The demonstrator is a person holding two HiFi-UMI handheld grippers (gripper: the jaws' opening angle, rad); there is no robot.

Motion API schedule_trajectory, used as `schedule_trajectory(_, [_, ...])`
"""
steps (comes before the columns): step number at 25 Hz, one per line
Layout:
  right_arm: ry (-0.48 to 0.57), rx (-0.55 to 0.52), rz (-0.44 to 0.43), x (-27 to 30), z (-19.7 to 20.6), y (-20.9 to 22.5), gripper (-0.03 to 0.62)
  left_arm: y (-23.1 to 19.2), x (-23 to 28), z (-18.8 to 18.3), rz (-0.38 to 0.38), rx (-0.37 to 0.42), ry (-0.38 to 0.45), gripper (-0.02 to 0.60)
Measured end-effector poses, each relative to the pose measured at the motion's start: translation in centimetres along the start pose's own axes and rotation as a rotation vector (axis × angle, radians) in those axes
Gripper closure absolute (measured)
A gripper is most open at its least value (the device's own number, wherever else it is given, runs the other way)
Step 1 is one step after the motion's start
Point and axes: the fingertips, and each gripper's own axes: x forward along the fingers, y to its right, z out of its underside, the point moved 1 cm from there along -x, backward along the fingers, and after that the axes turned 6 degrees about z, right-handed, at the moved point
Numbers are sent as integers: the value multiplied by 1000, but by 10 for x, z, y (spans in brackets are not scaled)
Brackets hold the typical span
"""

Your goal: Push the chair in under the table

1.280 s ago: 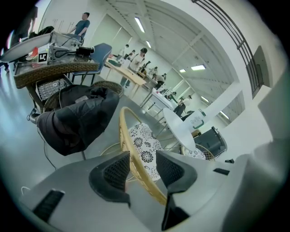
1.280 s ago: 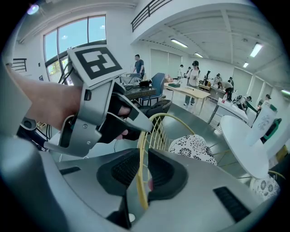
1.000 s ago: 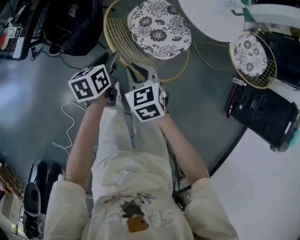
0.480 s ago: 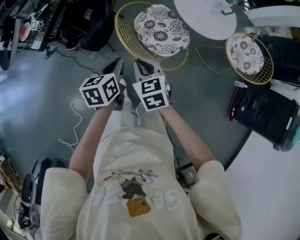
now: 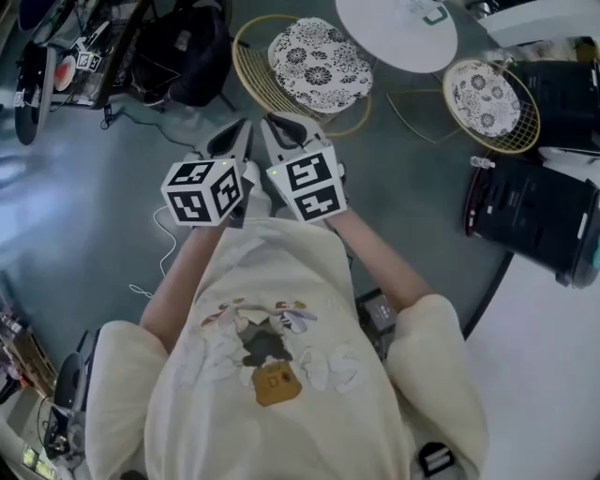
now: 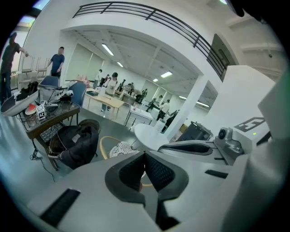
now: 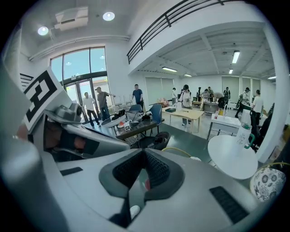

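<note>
Head view: the chair (image 5: 319, 58), a gold wire frame with a patterned cushion, stands at 12 o'clock from the person. Its seat is just beside the round white surface (image 5: 398, 28), at that surface's 8 o'clock, and not yet under it. The left gripper (image 5: 232, 141) and right gripper (image 5: 284, 131) hang side by side, apart from the frame.

Left gripper view: the fingers are pressed together with nothing between them. The chair (image 6: 118, 147) shows just past their tips, at 10 o'clock.

Right gripper view: the fingers meet at their tips, empty. The surface (image 7: 233, 156) lies at 3 o'clock.

The wire frame looks light and stiff and should slide easily on the smooth floor. The cushion looks soft and may shift, so the wire rim nearest the person, at the chair's 7 o'clock, seems the better hold, with one gripper on each side.
</note>
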Motion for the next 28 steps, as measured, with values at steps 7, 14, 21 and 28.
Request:
schedule_trajectory(7, [62, -15, 8, -23, -20, 0, 574, 30, -27, 2, 69, 29, 4, 572])
schedule_trajectory(14, [60, 36, 21, -29, -14, 0, 576, 24, -26, -11, 94, 72, 25, 572])
schedule_trajectory(21, [-6, 60, 93, -36, -25, -2, 576, 24, -19, -23, 120, 113, 35, 572])
schedule_trajectory(28, [-15, 237, 81, -40, -21, 5, 585, 30, -21, -25, 137, 141, 54, 572])
